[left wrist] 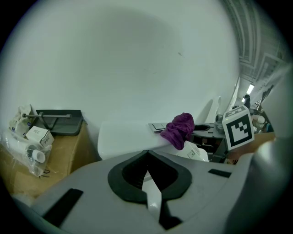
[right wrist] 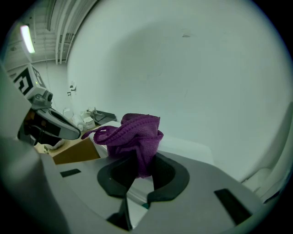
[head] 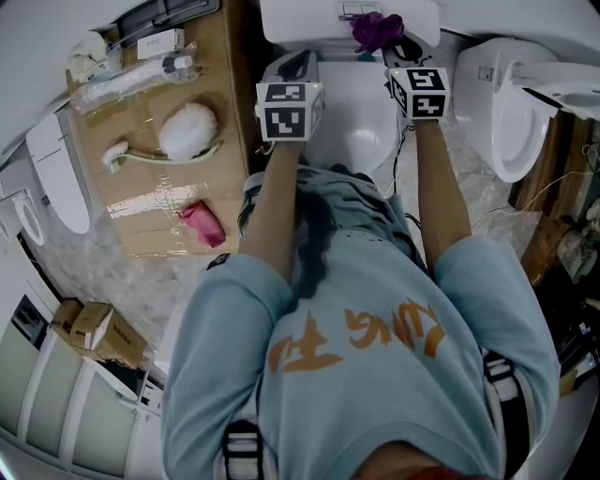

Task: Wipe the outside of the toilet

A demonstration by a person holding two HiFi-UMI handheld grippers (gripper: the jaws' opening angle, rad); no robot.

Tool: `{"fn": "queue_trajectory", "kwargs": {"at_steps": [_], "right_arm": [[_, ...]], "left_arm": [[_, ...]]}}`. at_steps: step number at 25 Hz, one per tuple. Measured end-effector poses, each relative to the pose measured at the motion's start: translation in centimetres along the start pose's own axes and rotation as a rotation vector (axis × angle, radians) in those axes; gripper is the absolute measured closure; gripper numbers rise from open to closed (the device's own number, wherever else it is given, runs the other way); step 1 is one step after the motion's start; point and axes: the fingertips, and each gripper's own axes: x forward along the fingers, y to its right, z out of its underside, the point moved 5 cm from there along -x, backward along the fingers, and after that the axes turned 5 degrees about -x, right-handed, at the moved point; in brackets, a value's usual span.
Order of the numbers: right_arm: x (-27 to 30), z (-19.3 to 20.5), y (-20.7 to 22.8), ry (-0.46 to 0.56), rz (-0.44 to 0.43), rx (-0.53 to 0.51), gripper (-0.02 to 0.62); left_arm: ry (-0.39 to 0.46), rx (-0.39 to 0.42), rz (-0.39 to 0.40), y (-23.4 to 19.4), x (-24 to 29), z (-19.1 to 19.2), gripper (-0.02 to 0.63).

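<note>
The white toilet [head: 361,112] stands right in front of me, its tank [head: 309,17] against the wall. A crumpled purple cloth [head: 377,30] rests over the tank's top near the flush plate. My right gripper [head: 397,49] is shut on the purple cloth [right wrist: 132,135], which bunches up out of the jaws above the tank top [right wrist: 192,148]. My left gripper [head: 296,60] hovers over the left side of the toilet, shut with nothing in it. In the left gripper view the tank [left wrist: 123,137] and the cloth [left wrist: 179,129] lie just ahead.
To the left a cardboard-covered stand [head: 141,202] carries a white fluffy brush [head: 187,131], a pink rag [head: 202,223] and bagged bottles [head: 131,77]. A second toilet [head: 511,103] stands to the right. A loose seat lid [head: 56,173] and cardboard boxes [head: 98,333] lie at the left.
</note>
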Motion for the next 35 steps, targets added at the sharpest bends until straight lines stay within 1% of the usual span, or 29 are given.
{"fn": "queue_trajectory", "kwargs": {"at_steps": [4,19,21,24,27,29,32,35], "right_arm": [[-0.6,0.6,1.4,-0.004,0.033,0.033,0.52],[-3.5,3.5,7.2,-0.03,0.203,0.115,0.52],[-4.0,4.0,7.8,-0.035,0.24,0.139,0.52],[-5.1,4.5,8.7,-0.049,0.323,0.163,0.52],[-6.5,4.7,9.0,-0.056,0.4,0.188,0.52],[-7.7,5.0,8.9,-0.05,0.436,0.213,0.52],[-8.8,5.0,8.5,-0.018,0.455,0.24,0.52],[-9.0,4.3,7.3,0.033,0.432,0.249,0.518]], "left_arm": [[-0.015,0.012,0.011,0.4,0.4,0.0,0.581],[-0.041,0.03,0.034,1.1,1.4,0.7,0.581],[-0.042,0.03,0.033,1.0,1.4,0.9,0.581],[-0.039,0.023,0.037,1.0,1.3,1.2,0.581],[-0.026,0.008,0.033,0.6,1.3,1.4,0.581],[-0.014,-0.005,0.027,0.2,1.3,1.5,0.581],[0.007,-0.033,0.024,-0.4,1.4,1.6,0.581],[0.029,-0.06,0.017,-1.2,1.3,1.7,0.581]]}}
